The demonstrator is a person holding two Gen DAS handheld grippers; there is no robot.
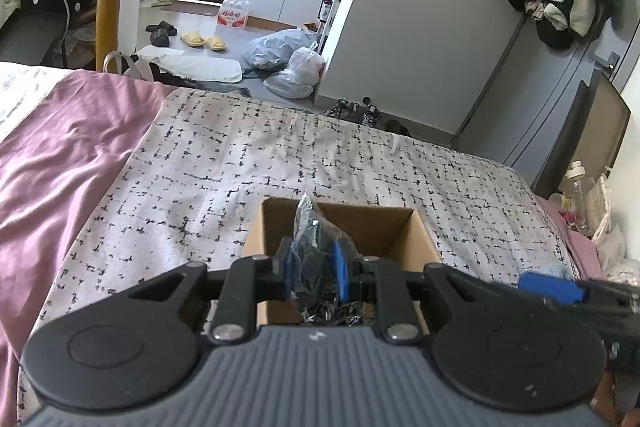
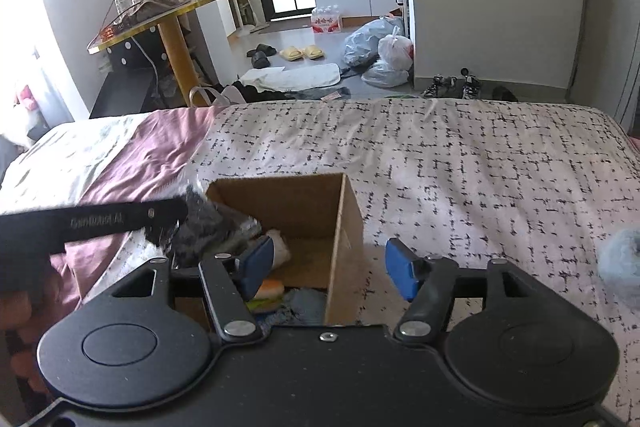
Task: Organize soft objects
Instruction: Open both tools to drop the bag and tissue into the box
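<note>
Cardboard box [image 1: 404,227] on the patterned bedspread [image 1: 248,163], both grippers at it.

Left gripper [image 1: 314,267] pinches a dark soft item in a clear plastic bag [image 1: 308,227], holding it over the open box. Right gripper [image 2: 328,261] hangs with jaws spread, nothing between the pads, straddling the box's right wall (a burger-shaped plush [image 2: 267,297] and pale blue cloth [image 2: 308,305] lie inside). A fluffy blue item [image 2: 620,263] lies on the bed, well right of the box.

Open cardboard box [image 2: 312,211] upright on bed, w/ burger toy [image 2: 269,293] + blue cloth [image 2: 308,305] inside; dark plastic-wrapped bundle [image 1: 316,251] above box; fluffy blue item [image 2: 620,267] at right.
</note>
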